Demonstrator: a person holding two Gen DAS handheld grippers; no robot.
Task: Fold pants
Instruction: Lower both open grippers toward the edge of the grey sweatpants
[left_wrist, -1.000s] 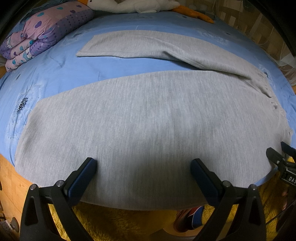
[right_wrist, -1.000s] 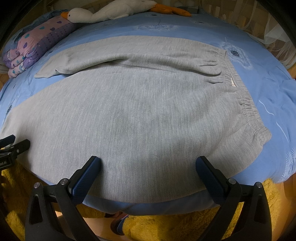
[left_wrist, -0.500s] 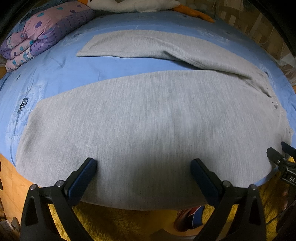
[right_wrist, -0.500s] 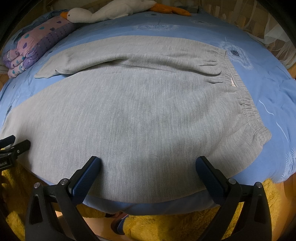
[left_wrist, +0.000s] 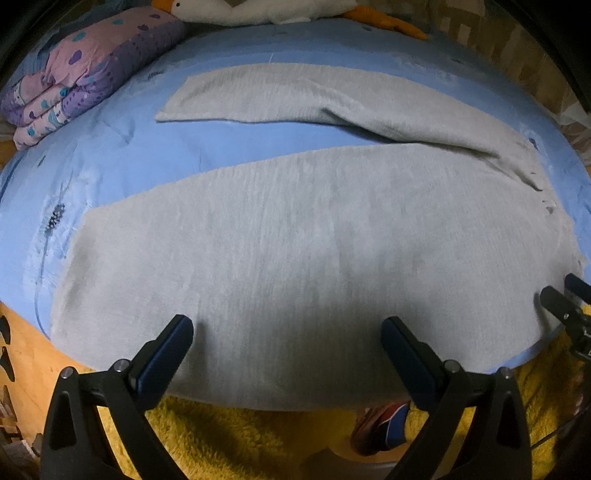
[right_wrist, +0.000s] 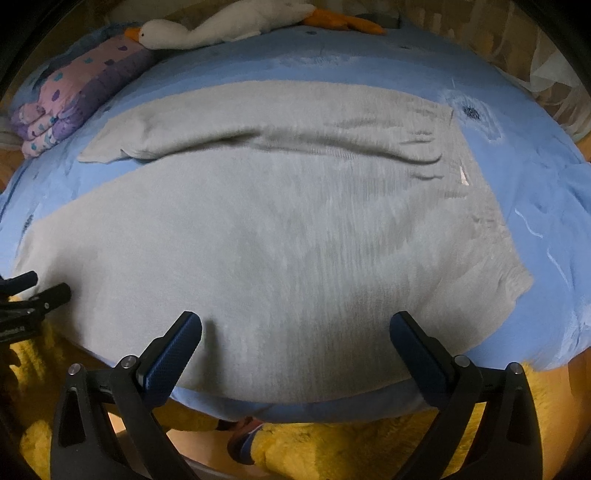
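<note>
Pants (left_wrist: 295, 251), grey and soft-knit, lie flat across a blue bedsheet (left_wrist: 110, 158), the waistband toward 3 o'clock and both legs running toward 9 o'clock. Their near hem droops over the mattress edge at 6 o'clock, so the underside there is hidden. In the right wrist view the fabric is smeared by blur, and the waistband gathers (right_wrist: 480, 206) and a small white tag (right_wrist: 463, 176) are hard to read. The far leg (left_wrist: 295, 92) angles away toward 11 o'clock, a strip of sheet showing between the two legs.

Left gripper (left_wrist: 286, 332) hangs just off the near edge with its jaws spread wide, the dark blue pads (left_wrist: 166, 354) over the near leg; whether they touch cloth cannot be told. Right gripper (right_wrist: 295, 328) is likewise spread apart over the seat of the pants, nearer the waistband, holding nothing. Each gripper shows at the rim of the other's view: the right one at 3 o'clock in the left view, the left one at 9 o'clock in the right view.

Farther out, a folded pink and purple quilt (left_wrist: 81, 74) sits at 10 o'clock, and a white plush goose (right_wrist: 221, 29) with orange feet lies along the far edge at 12 o'clock. Below the bed, at 6 o'clock, a yellow shaggy rug (left_wrist: 258, 435) covers the floor, with a red and blue shoe (left_wrist: 384, 424) partly cut off behind the right finger.
</note>
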